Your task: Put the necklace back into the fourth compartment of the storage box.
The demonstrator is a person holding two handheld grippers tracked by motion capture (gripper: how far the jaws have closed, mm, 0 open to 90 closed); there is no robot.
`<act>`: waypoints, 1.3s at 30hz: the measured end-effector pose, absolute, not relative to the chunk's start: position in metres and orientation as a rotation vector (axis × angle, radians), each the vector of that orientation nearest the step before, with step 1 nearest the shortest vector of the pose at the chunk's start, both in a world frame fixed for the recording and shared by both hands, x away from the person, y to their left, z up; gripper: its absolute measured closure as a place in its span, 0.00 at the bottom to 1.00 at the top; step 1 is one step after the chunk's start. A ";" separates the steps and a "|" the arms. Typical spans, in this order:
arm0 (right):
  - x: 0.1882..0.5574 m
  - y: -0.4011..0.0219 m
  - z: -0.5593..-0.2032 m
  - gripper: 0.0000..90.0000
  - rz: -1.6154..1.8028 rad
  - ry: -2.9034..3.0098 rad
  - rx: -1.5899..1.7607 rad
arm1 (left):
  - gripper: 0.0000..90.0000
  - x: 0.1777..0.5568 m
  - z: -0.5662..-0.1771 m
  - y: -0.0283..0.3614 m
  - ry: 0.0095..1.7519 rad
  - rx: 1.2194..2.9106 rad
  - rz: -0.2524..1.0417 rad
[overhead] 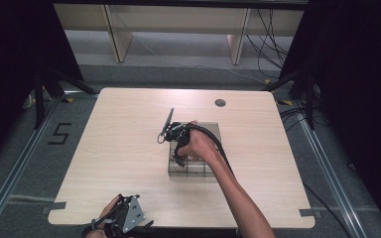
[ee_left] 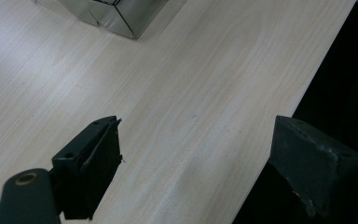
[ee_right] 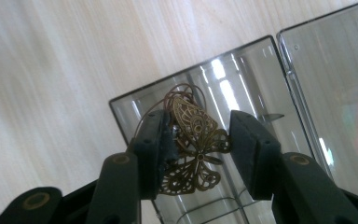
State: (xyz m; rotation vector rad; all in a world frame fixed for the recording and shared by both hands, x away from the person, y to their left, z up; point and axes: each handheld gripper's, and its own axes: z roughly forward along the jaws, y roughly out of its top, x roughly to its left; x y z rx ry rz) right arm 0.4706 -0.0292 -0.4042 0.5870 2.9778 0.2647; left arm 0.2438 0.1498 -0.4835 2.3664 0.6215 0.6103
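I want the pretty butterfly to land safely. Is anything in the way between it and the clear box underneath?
Nothing visible blocks it. The right tool holds the bronze filigree butterfly right above an open compartment of the clear plastic box; that compartment looks empty, with no lid over it.

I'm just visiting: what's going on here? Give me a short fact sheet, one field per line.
Setting: pale wooden table
Container: clear plastic compartment box, lid open
Right gripper: shut on a bronze filigree butterfly pendant with a thin wire loop, held over a box compartment
Left gripper: open, holding nothing, near the table's front edge
Likely activity: placing the pendant into a compartment, or taking it out; I cannot tell which
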 end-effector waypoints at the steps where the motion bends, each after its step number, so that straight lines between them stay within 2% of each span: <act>1: 0.471 -0.028 -0.405 0.65 0.259 2.978 0.593 | 0.17 0.244 -0.484 0.150 0.623 2.362 0.620; 27: 0.473 -0.019 -0.444 0.64 0.218 3.062 0.674 | 0.17 0.243 -0.484 0.150 0.624 2.362 0.622; 29: 0.474 -0.019 -0.445 0.62 0.249 3.083 0.701 | 0.17 0.243 -0.484 0.149 0.625 2.363 0.623; 33: 0.476 -0.022 -0.444 0.51 0.236 3.081 0.751 | 0.17 0.243 -0.484 0.150 0.624 2.361 0.619; 39: 0.478 -0.034 -0.435 0.50 0.318 3.048 0.763 | 0.17 0.243 -0.484 0.150 0.625 2.362 0.619</act>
